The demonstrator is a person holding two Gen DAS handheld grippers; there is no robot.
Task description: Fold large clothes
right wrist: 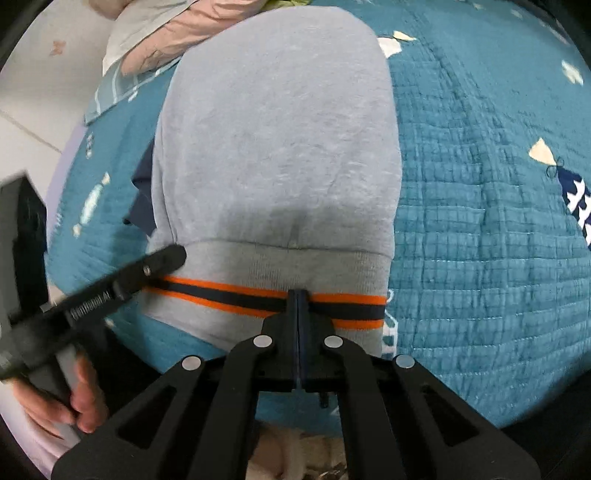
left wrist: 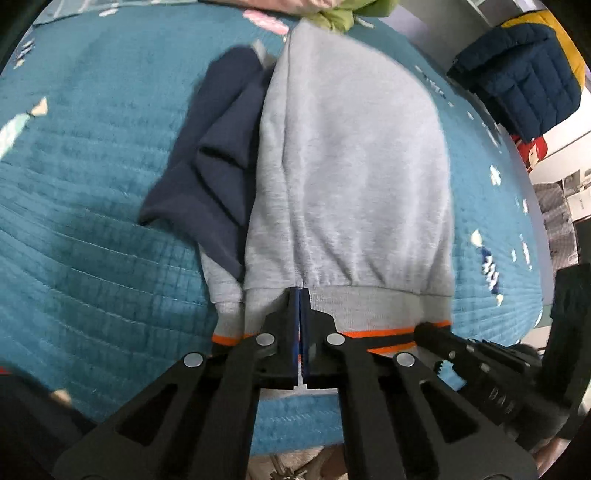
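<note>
A grey sweatshirt [left wrist: 351,166] lies folded lengthwise on a teal quilt [left wrist: 92,221], with a navy sleeve [left wrist: 214,166] sticking out on its left side. My left gripper [left wrist: 300,293] is shut on the ribbed hem, and small gathers in the cloth run to its tips. In the right wrist view the same sweatshirt [right wrist: 277,147] shows an orange and navy stripe [right wrist: 221,291] across the hem. My right gripper [right wrist: 297,295] is shut on that stripe near the right corner. The left gripper [right wrist: 170,256] enters from the left, held by a hand [right wrist: 85,398].
Pink bedding [right wrist: 177,29] and a green cloth [left wrist: 340,14] lie at the far end of the bed. A navy puffer jacket [left wrist: 524,81] hangs beyond the bed's right side. The quilt [right wrist: 480,221] spreads wide to the right of the sweatshirt. The bed's near edge is just below the grippers.
</note>
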